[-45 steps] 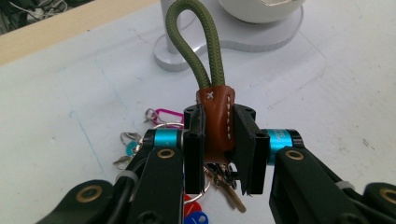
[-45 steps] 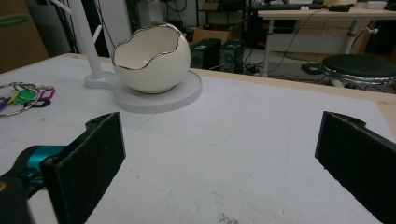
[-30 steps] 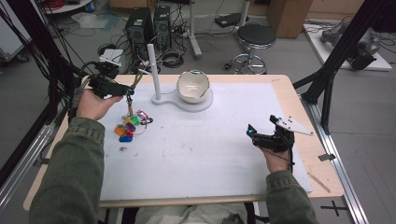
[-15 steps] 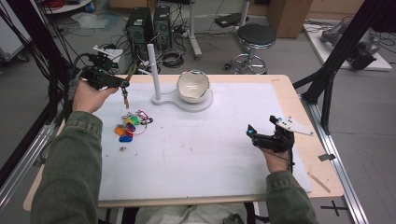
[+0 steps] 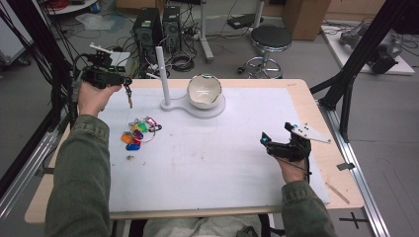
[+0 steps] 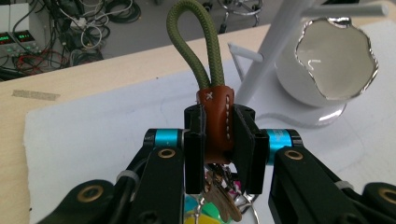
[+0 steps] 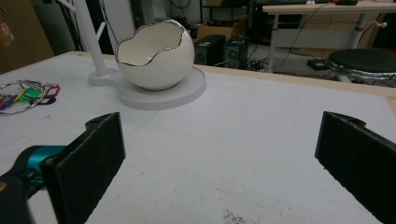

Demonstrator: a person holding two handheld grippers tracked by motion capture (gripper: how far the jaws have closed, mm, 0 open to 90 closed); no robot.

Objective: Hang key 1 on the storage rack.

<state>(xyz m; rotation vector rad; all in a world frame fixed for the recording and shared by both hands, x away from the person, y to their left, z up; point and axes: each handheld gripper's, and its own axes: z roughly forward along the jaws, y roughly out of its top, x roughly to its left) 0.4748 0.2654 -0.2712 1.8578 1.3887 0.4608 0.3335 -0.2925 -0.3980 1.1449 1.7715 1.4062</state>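
Keychain sits clamped in your left tongs: the black jaws press on both sides of its brown leather tab, the olive cord loop stands up above them, and the keys hang below. In the high view your left tongs hold it raised over the far-left corner of the tabletop, with the keychain dangling from the tips, clear of the surface and left of the white stand.

Your right tongs stand wide with nothing between the jaws, low over the white mat. In the high view your right tongs are at the right side of the tabletop, well apart from the left ones.

Just beyond the keychain, the stand rises with short pegs sticking out, and its flat base also carries the bowl, a white eggshell shape with a jagged silver rim. From the right gripper view the bowl sits upright on that base, with the stand's post just to its left.

On the mat below your left hand lies a ring of coloured tags, near the left edge and apart from the stand.
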